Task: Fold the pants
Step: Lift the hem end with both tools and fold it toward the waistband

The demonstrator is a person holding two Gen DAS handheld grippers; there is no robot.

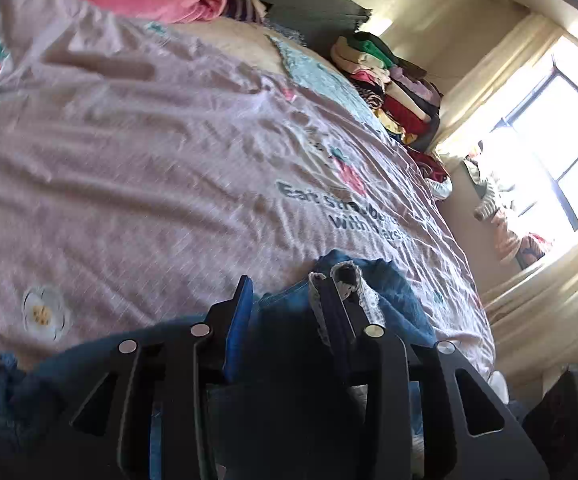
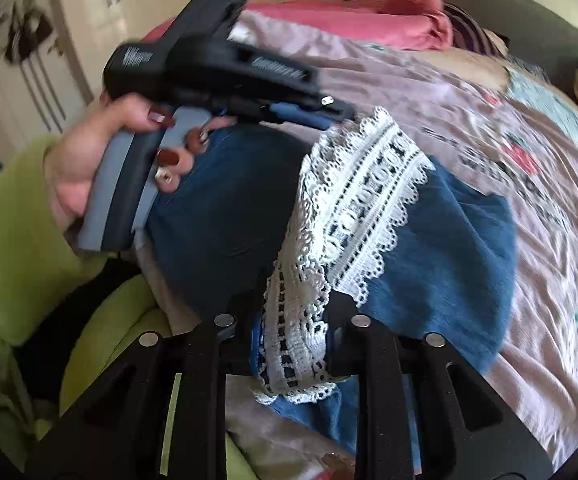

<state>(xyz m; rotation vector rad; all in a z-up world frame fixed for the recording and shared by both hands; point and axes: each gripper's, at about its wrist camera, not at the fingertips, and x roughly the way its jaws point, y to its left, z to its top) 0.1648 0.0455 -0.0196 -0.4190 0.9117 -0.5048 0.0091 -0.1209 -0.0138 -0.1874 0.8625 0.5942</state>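
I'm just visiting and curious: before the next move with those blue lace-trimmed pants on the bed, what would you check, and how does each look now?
1. Right hand-held gripper has the lace trim between its fingers: ok.
2. Left hand-held gripper pressing on the pants: cannot tell; the jaws stand apart around denim.
3. Pants lying flat: not ok, bunched in the right wrist view.
4. Free space on the bedspread ahead: ok.
5. Folded clothes stack away from the pants: ok.
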